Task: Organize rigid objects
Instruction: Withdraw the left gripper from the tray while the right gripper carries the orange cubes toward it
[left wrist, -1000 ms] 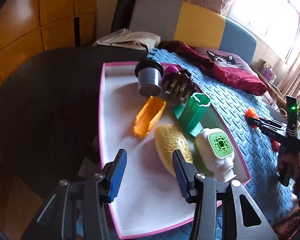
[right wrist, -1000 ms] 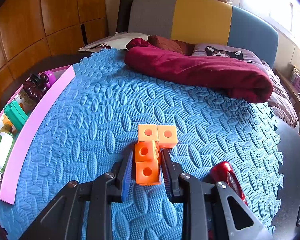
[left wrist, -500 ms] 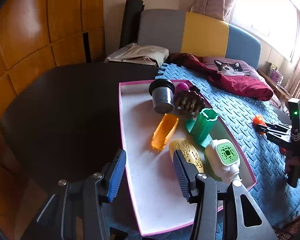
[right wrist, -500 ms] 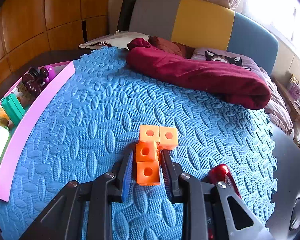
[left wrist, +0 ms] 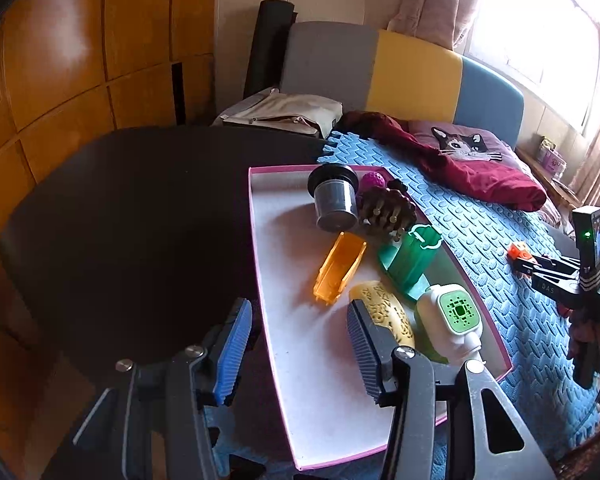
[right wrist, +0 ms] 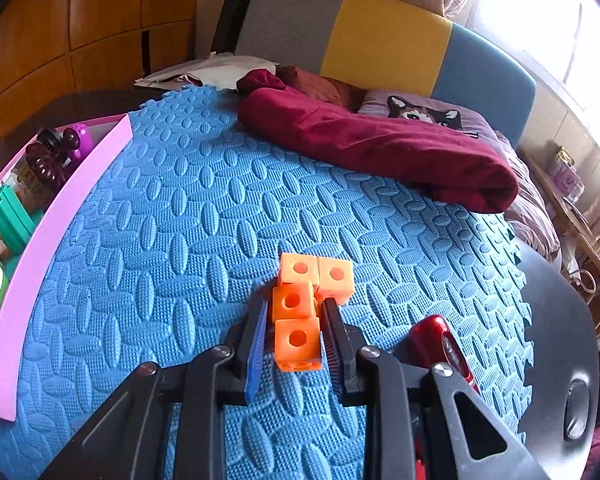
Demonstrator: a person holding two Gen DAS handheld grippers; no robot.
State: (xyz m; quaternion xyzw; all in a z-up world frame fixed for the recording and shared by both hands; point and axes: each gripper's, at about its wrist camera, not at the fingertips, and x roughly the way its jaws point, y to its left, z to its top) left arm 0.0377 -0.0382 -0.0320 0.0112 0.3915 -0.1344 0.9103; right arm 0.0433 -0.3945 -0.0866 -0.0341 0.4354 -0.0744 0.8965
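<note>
Orange linked cubes (right wrist: 300,316) sit clamped between the pads of the right gripper (right wrist: 296,336), above the blue foam mat (right wrist: 180,220). The pink tray (left wrist: 296,360) already holds several items. A red object (right wrist: 440,340) remains outside. The left gripper (left wrist: 296,344) hangs wide apart, empty.

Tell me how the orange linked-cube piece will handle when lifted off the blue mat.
The orange cube piece looks rigid, probably light plastic. The right gripper clamps only the nearer cubes, so the two far cubes overhang and may swing. The flat faces suit the ribbed pads; slipping seems unlikely.
</note>
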